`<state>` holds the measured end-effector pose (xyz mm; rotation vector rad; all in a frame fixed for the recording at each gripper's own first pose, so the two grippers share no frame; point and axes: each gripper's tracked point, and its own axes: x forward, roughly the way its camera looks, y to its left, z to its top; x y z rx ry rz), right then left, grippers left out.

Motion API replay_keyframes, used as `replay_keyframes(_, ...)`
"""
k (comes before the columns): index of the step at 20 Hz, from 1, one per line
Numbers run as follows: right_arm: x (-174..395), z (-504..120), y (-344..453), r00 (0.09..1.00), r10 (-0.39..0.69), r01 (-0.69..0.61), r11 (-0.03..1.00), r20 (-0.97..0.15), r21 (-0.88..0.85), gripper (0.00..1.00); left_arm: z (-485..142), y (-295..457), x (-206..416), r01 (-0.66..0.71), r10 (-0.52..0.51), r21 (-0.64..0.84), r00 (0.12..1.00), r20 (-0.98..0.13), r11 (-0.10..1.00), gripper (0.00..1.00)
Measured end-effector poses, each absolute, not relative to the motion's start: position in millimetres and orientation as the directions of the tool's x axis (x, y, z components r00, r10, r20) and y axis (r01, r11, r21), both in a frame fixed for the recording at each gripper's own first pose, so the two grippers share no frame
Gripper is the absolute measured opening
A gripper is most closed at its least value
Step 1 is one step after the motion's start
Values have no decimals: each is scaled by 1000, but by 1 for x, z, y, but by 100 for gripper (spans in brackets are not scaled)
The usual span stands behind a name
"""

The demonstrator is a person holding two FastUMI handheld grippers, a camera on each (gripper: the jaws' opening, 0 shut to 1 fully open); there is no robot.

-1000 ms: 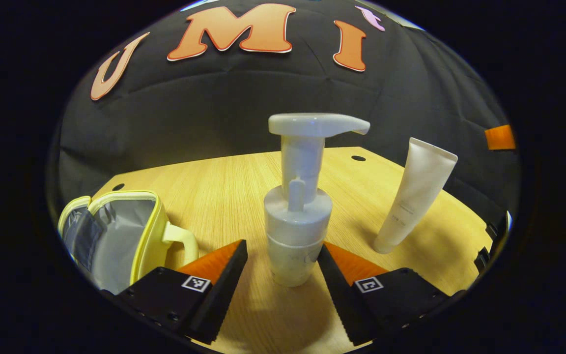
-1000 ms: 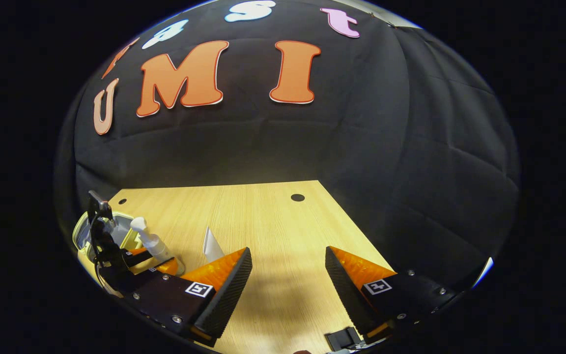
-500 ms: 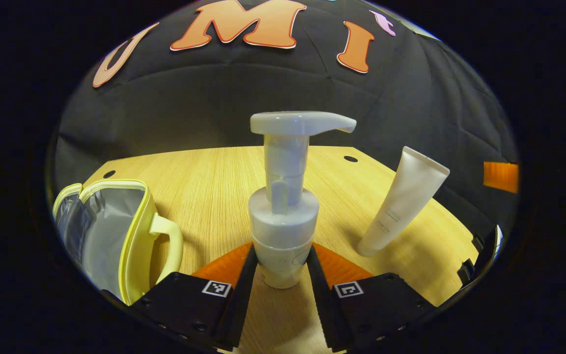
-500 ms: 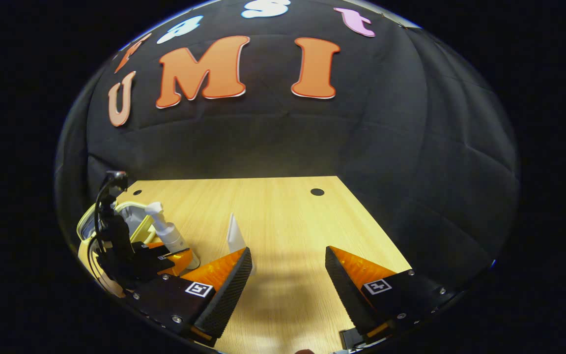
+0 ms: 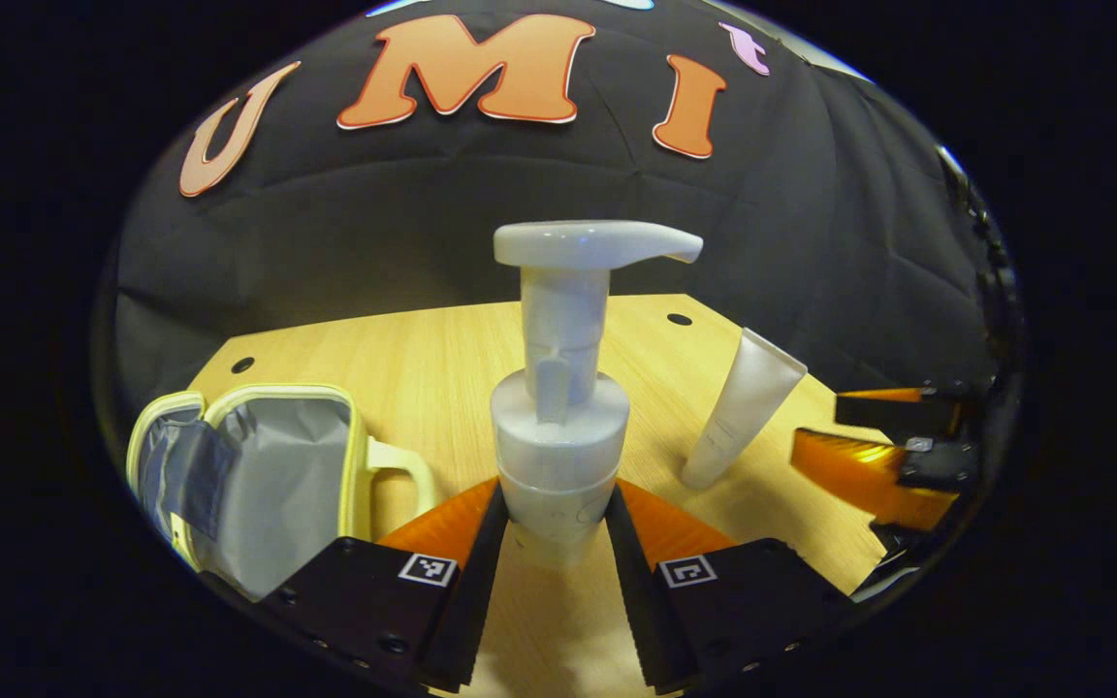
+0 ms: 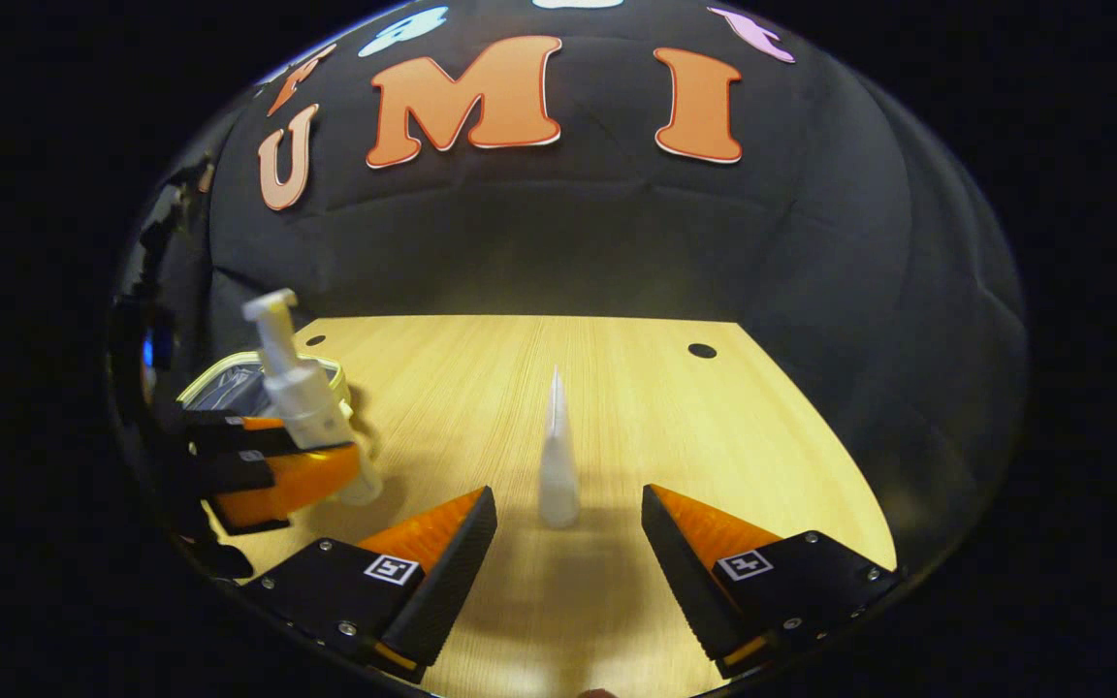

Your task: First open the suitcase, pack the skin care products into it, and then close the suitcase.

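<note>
A white pump bottle (image 5: 558, 407) stands upright between my left gripper's (image 5: 547, 543) fingers, which press on its lower body; it is lifted a little off the wooden table (image 5: 423, 359). The same pump bottle (image 6: 302, 402) and the left gripper (image 6: 277, 465) appear at the left of the right gripper view. A pale yellow suitcase (image 5: 258, 475) with a grey lining lies unzipped at lower left, its handle toward the bottle. A white tube (image 5: 743, 409) stands cap-down to the right. My right gripper (image 6: 563, 553) is open, and the tube (image 6: 557, 460) stands just ahead of its fingertips.
The right gripper (image 5: 893, 456) enters at the right edge of the left gripper view, close to the tube. The table (image 6: 733, 436) has small round holes (image 6: 702, 350) near its back edge, where the black cloth wall rises.
My left gripper closed on the pump bottle and raised it slightly. The right gripper swung left until the tube stood centred ahead of its open fingers.
</note>
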<state>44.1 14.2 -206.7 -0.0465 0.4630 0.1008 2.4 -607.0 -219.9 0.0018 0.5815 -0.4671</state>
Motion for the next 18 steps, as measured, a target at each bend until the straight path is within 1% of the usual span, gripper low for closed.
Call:
replay_keyframes(2,56,-217,19,879,96,-115,993,-466,-12,96,-206,-588,-1,409,-410,-129,737,-538,903,61)
replay_keyframes(5,74,-234,22,868,95,-123,992,-487,-26,96,-186,-558,-4,423,-409,-110,726,-553,900,61)
replay_keyframes(9,86,-264,24,832,98,-117,993,-547,0,96,-174,-519,-7,393,-355,-63,736,-577,917,61)
replay_keyframes(10,87,-268,25,824,103,-112,994,-558,18,93,-174,-514,-9,386,-347,-60,735,-582,920,61)
replay_keyframes(11,89,-273,25,821,100,-101,994,-562,29,90,-173,-510,-12,382,-342,-59,733,-588,922,61)
replay_keyframes(12,92,-275,27,816,102,-98,994,-569,38,77,-174,-508,-14,378,-340,-64,731,-592,923,61)
replay_keyframes(13,93,-278,27,813,102,-93,995,-573,44,79,-173,-506,-16,375,-343,-75,723,-600,924,61)
replay_keyframes(14,97,-279,27,815,103,-91,995,-570,49,71,-174,-504,-18,370,-346,-90,716,-606,925,61)
replay_keyframes(15,100,-279,26,817,100,-88,995,-568,48,66,-173,-501,-18,364,-349,-104,713,-609,926,61)
replay_keyframes(16,101,-279,27,816,105,-91,994,-568,53,53,-173,-499,-18,357,-349,-115,709,-613,927,61)
replay_keyframes(18,102,-279,26,812,105,-96,994,-574,47,45,-172,-489,-15,342,-347,-133,700,-624,930,61)
